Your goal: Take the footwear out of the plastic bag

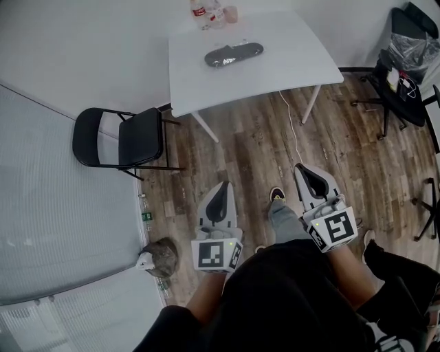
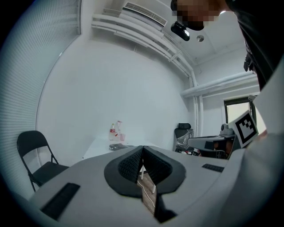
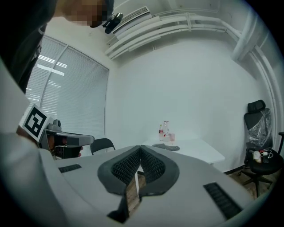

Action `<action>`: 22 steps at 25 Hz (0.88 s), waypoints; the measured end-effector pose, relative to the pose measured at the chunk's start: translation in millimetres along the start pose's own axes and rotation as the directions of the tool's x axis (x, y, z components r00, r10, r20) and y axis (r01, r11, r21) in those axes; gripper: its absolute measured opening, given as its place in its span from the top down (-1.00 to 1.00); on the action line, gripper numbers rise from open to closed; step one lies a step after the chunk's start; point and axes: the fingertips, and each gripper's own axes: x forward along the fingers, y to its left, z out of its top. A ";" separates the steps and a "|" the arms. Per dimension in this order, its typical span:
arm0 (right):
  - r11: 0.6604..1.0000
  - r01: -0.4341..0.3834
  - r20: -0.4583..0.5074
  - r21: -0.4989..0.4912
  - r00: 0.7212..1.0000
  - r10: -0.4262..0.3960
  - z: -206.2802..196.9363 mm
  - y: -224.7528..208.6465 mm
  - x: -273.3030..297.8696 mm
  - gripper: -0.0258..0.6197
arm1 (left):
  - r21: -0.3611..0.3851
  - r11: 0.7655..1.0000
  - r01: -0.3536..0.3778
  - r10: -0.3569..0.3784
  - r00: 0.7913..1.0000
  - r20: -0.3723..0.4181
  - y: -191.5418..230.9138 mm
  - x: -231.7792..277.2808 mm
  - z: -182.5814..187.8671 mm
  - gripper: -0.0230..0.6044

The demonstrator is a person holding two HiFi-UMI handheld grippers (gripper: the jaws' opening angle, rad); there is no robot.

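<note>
A dark shoe in a clear plastic bag [image 1: 234, 54] lies on the white table [image 1: 289, 69] at the far side of the room; it shows small in the left gripper view [image 2: 118, 146] and in the right gripper view [image 3: 166, 146]. My left gripper [image 1: 223, 187] and right gripper [image 1: 303, 169] are held side by side over the wooden floor, well short of the table, pointing toward it. Both are shut with nothing between the jaws; in their own views the left gripper [image 2: 142, 150] and the right gripper [image 3: 140, 150] show pads pressed together.
A black folding chair [image 1: 124, 139] stands left of the table. Bottles and a cup [image 1: 212, 12] sit at the table's far edge. A black office chair with a bag on it [image 1: 405, 62] is at the right. A white cable [image 1: 292, 127] runs across the floor.
</note>
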 end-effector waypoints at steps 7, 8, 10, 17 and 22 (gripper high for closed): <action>1.000 -0.015 0.014 -0.010 1.000 0.016 18.1 -53.0 53.0 0.86 | 0.012 0.999 -0.032 0.032 0.999 -0.010 17.5 67.8 17.1 0.85; 1.000 -0.012 0.015 -0.013 1.000 0.012 20.9 -61.3 59.2 0.86 | 0.015 0.999 -0.037 0.037 0.999 -0.013 19.3 77.0 20.0 0.85; 1.000 -0.008 0.018 -0.023 1.000 0.009 26.1 -77.4 73.5 0.86 | 0.022 0.999 -0.048 0.048 0.999 -0.015 23.7 96.5 26.1 0.85; 0.999 -0.025 0.044 -0.046 0.999 0.027 37.6 -126.1 120.4 0.86 | 0.042 0.996 -0.077 0.078 0.997 -0.015 32.2 160.5 39.4 0.85; 0.998 -0.041 0.042 -0.043 0.998 0.043 41.1 -159.7 151.3 0.86 | 0.052 0.993 -0.106 0.106 0.994 -0.011 37.9 196.2 46.9 0.85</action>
